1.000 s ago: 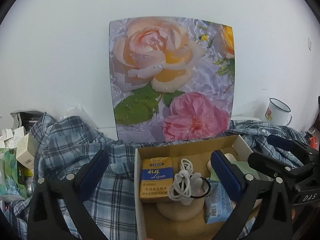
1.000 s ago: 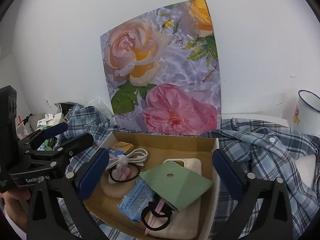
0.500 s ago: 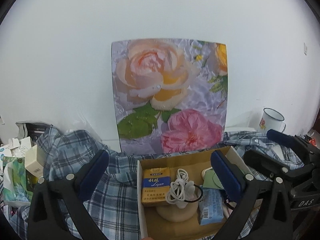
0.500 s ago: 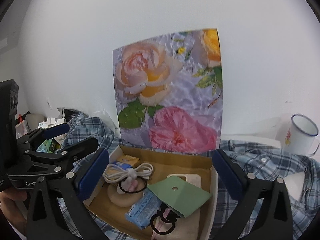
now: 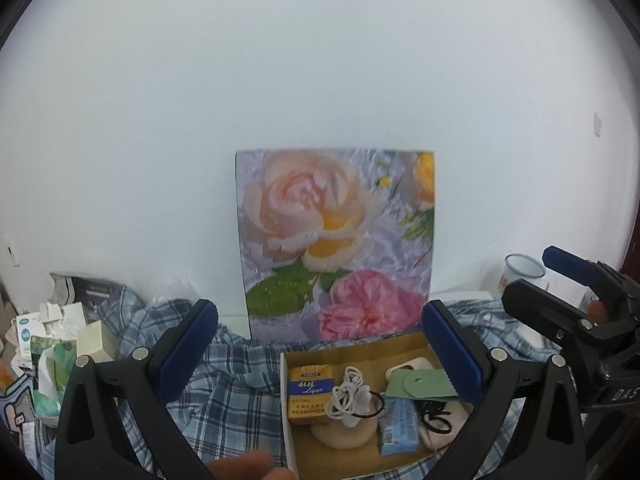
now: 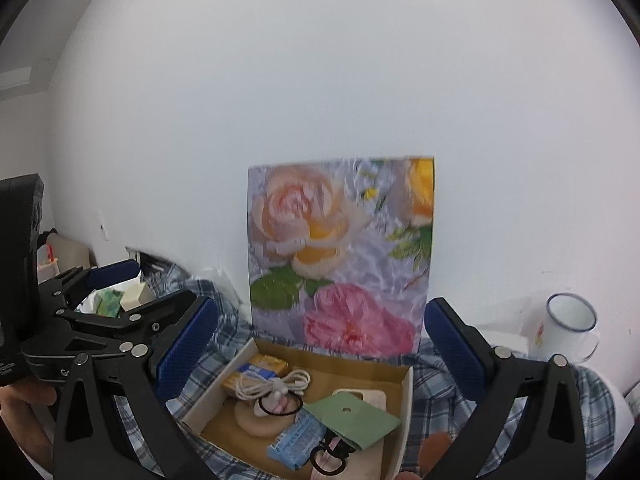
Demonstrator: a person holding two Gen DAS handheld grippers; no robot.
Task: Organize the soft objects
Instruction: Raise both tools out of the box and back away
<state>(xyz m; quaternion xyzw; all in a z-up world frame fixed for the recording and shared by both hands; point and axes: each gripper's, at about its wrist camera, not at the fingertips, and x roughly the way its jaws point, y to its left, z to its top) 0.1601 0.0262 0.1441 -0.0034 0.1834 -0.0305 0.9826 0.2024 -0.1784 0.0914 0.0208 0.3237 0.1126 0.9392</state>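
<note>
A cardboard box (image 5: 285, 400) (image 6: 405, 408) sits on a blue plaid shirt (image 5: 232, 396) (image 6: 592, 396). It holds a yellow packet (image 5: 310, 394), a coiled white cable (image 5: 350, 396) (image 6: 276, 384), a green pouch (image 5: 424, 384) (image 6: 354, 420), a blue wrapper (image 6: 296, 440) and black hair ties (image 6: 326, 460). My left gripper (image 5: 318, 354) is open and empty above the box. My right gripper (image 6: 320, 354) is open and empty above the box. Each gripper shows in the other's view, the right (image 5: 576, 292) and the left (image 6: 120, 300).
A flower-print board (image 5: 336, 244) (image 6: 340, 252) leans on the white wall behind the box. A white enamel mug (image 6: 568, 332) (image 5: 520, 272) stands at the right. Small boxes and packets (image 5: 48, 344) are piled at the left.
Both grippers have risen and pulled back from the box, which now looks smaller and lower in both views. Both stay open and empty.
</note>
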